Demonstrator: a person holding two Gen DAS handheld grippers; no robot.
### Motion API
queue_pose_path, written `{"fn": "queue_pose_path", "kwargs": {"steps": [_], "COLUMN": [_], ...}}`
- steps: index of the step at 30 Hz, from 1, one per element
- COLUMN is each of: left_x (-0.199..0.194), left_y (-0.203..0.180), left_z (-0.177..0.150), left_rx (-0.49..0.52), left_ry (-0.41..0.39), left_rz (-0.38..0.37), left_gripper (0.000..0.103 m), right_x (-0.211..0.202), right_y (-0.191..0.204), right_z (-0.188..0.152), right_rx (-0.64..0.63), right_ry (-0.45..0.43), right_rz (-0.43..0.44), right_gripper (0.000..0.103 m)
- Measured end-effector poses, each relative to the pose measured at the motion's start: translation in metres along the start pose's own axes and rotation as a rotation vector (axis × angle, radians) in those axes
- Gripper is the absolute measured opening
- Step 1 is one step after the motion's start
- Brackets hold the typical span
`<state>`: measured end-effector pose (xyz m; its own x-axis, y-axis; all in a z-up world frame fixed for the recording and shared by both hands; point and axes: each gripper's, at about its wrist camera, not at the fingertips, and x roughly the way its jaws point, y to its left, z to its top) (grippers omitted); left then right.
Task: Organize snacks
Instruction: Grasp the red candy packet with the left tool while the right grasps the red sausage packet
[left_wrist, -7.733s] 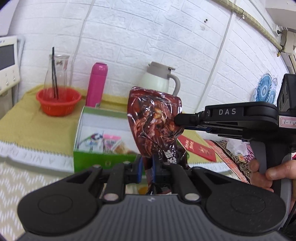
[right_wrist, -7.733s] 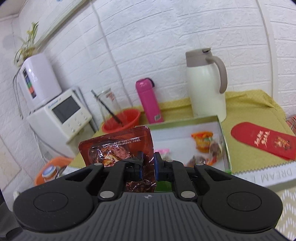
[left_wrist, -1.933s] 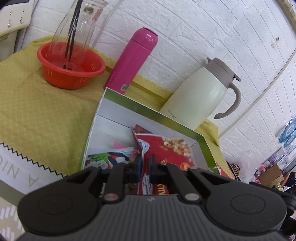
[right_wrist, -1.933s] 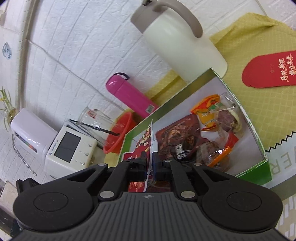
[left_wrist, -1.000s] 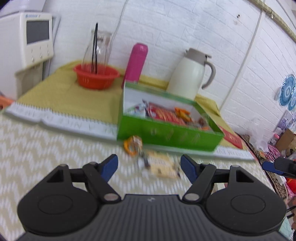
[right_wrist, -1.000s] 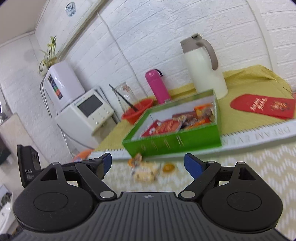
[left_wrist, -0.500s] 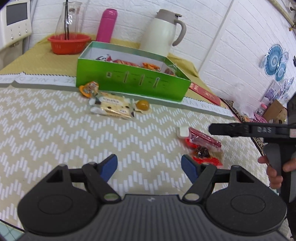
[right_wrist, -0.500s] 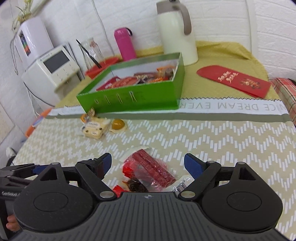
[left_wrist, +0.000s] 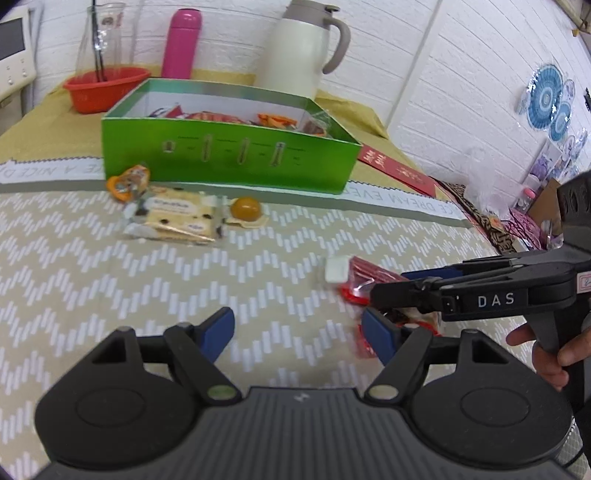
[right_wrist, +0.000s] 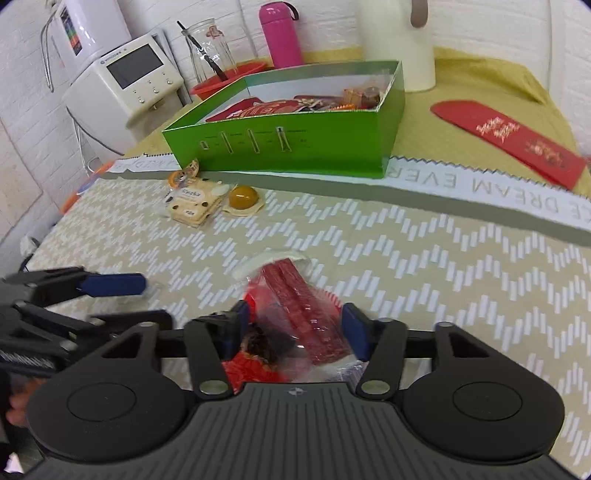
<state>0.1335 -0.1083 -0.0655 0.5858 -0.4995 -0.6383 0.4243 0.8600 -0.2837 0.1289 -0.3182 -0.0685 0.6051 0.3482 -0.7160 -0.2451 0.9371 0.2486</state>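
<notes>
A: Fingers of the right gripper straddle the red snack packet on the counter; they have just been closing, and the packet sits between the blue pads. Whether the pads press it yet, I cannot tell.

B: Left gripper?

A: Spread wide over bare chevron cloth, nothing between its fingers. Its right finger tip stands just beside the packet's near edge.

B: What does each view give that the other lacks?

A: Left wrist view shows the right gripper from the side, a hand on its grip, its fingers lying low over the red snack packet. Right wrist view shows the packet's clear wrap and dark contents close up, and the left gripper's blue finger at the left edge.

B: Other snacks?

A: Cracker pack, a round yellow sweet touching it, and an orange wrapped piece lie against the front wall of the green box. Box is open-topped, packets already inside.

B: Room to move?

A: Open cloth between the packet and the box front. Behind the box: cream jug, pink flask, red bowl with a glass carafe in it. Red envelope lies right of the box, apart from it. Counter's right edge falls away beside the right gripper.
</notes>
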Motion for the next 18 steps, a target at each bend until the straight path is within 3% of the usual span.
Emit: {"fn": "queue_pose_path", "kwargs": {"steps": [4, 9, 14, 18], "left_x": [0.011, 0.028, 0.047, 0.053], "left_y": [-0.01, -0.028, -0.046, -0.066], "left_z": [0.006, 0.01, 0.015, 0.014], "left_rx": [-0.01, 0.032, 0.094, 0.173], "left_ry": [0.007, 0.034, 0.079, 0.108], "left_rz": [-0.062, -0.075, -0.04, -0.052], "left_gripper": [0.075, 0.075, 0.078, 0.079], "right_x": [-0.008, -0.026, -0.045, -0.047], "right_y": [-0.006, -0.031, -0.052, -0.057], "right_z": [-0.002, -0.011, -0.019, -0.029], "right_rx": [0.078, 0.259, 0.337, 0.359], "right_ry": [-0.012, -0.102, -0.173, -0.157], "right_rz": [0.016, 0.1, -0.049, -0.045], "right_gripper": [0.063, 0.062, 0.062, 0.062]}}
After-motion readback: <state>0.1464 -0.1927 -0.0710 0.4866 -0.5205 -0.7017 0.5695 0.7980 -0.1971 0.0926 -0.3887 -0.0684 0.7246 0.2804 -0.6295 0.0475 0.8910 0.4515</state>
